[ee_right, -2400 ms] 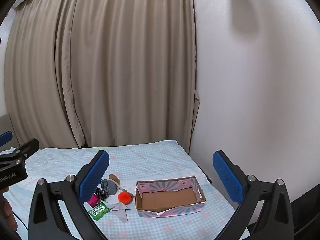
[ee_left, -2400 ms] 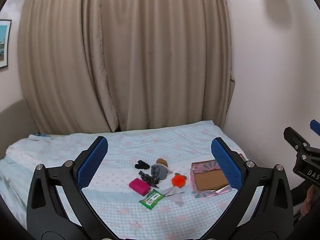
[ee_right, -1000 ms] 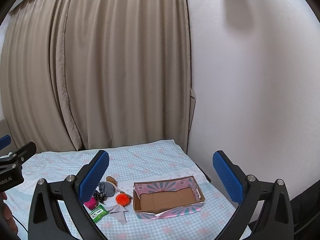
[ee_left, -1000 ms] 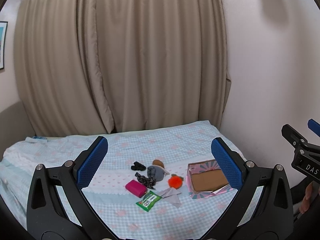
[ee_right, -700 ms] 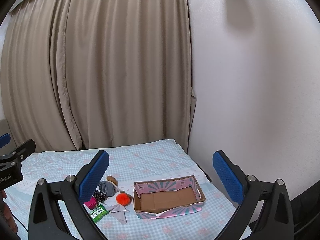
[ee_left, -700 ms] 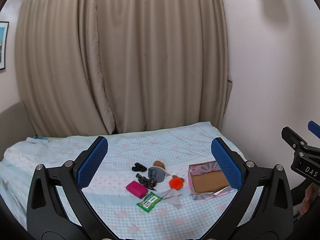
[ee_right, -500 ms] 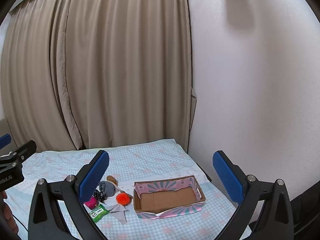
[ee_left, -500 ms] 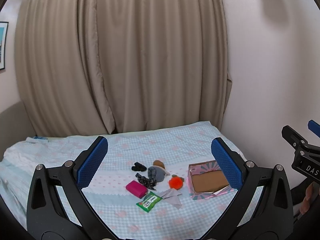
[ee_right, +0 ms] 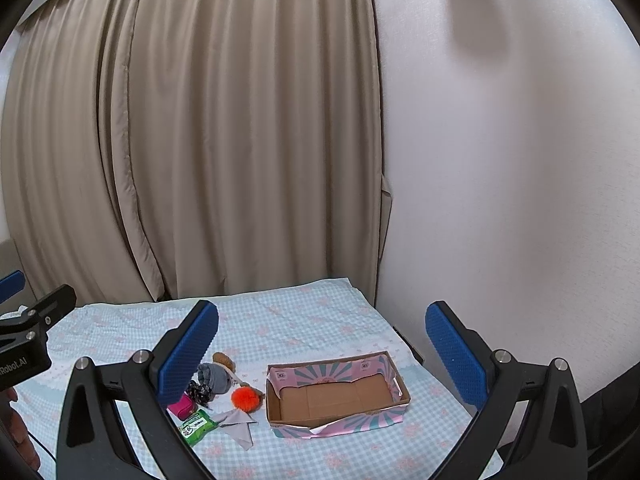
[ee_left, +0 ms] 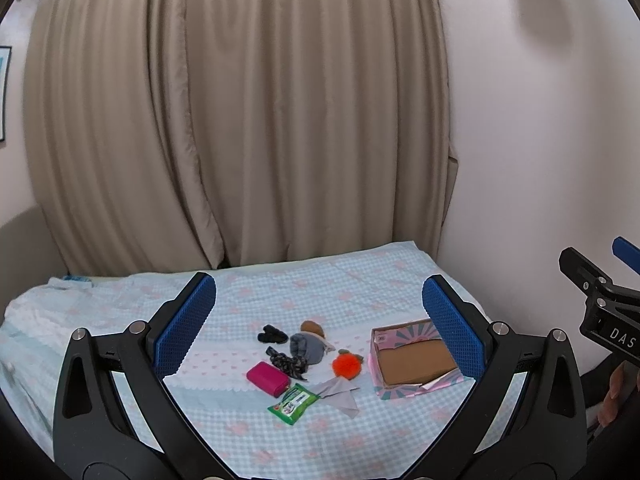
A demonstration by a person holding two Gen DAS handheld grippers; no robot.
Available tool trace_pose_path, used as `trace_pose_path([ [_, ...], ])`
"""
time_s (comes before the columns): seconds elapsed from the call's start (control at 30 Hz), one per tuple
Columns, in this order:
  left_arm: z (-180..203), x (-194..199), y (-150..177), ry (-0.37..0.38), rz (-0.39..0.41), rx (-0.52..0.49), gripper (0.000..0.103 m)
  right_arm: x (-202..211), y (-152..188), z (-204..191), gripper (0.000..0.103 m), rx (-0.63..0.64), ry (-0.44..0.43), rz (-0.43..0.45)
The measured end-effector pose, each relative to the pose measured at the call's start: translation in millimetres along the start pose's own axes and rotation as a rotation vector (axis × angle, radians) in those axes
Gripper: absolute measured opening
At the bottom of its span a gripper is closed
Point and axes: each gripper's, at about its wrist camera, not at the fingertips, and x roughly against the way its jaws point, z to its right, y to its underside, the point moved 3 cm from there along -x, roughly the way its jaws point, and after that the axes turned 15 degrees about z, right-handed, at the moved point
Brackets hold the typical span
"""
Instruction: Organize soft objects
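Observation:
Small soft items lie in a cluster on the bed: a grey plush [ee_left: 307, 347] [ee_right: 215, 377], an orange pompom [ee_left: 346, 364] [ee_right: 245, 398], a magenta pouch [ee_left: 267, 378] [ee_right: 182, 406], a green packet [ee_left: 293, 398] [ee_right: 197, 426], a patterned scrunchie [ee_left: 289, 363], a black item [ee_left: 273, 335] and a grey cloth [ee_left: 339, 393] [ee_right: 237, 431]. To their right stands an empty pink cardboard box [ee_left: 414, 360] [ee_right: 338, 395]. My left gripper [ee_left: 320, 318] and right gripper [ee_right: 322, 342] both hang open, well back from the bed, holding nothing.
The bed [ee_left: 352, 280] has a light blue checked cover. Beige curtains [ee_left: 240, 120] hang behind it and a pale wall [ee_right: 500, 160] borders its right side. A person's fingers [ee_left: 618, 394] hold the right gripper's handle at the edge of the left wrist view.
Both views have shifted slightly since 2.4 s ago, with the cluster and box a little smaller and lower. Over the last half second nothing visibly moves. Both grippers stay open.

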Motion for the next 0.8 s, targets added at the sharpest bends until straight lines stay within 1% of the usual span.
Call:
trace_pose_path([
  [0.6,8.3,-3.4,-5.2,0.006,-0.002,-0.001,0.103,-4.1,0.9,2.0,0.103,-0.003,0.0,0.002],
  [0.8,13.8,-4.3,-6.5,-0.008,-0.006,0.005,0.103,-5.9,0.6,4.8,0.103,-0.008,-0.008,0.001],
])
